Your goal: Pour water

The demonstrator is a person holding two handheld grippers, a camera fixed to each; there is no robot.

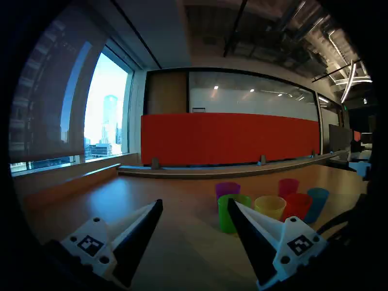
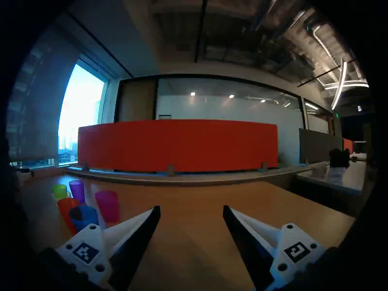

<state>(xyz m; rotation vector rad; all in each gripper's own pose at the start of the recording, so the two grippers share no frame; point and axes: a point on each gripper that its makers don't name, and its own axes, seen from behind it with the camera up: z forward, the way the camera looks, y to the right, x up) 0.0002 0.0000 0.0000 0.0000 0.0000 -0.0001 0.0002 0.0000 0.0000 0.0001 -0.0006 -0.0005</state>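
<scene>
Green cup (image 1: pixel 224 216) stands just ahead of my left gripper (image 1: pixel 194 201) (nearer than my right gripper (image 2: pixel 191 207)); both sets of fingers (image 1: pixel 138 230) apart, empty.

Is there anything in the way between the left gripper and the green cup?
Nothing visible. The green cup fronts the cluster, with only table surface between it and the open left gripper. The purple cup stands behind it, the yellow cup beside it.
</scene>
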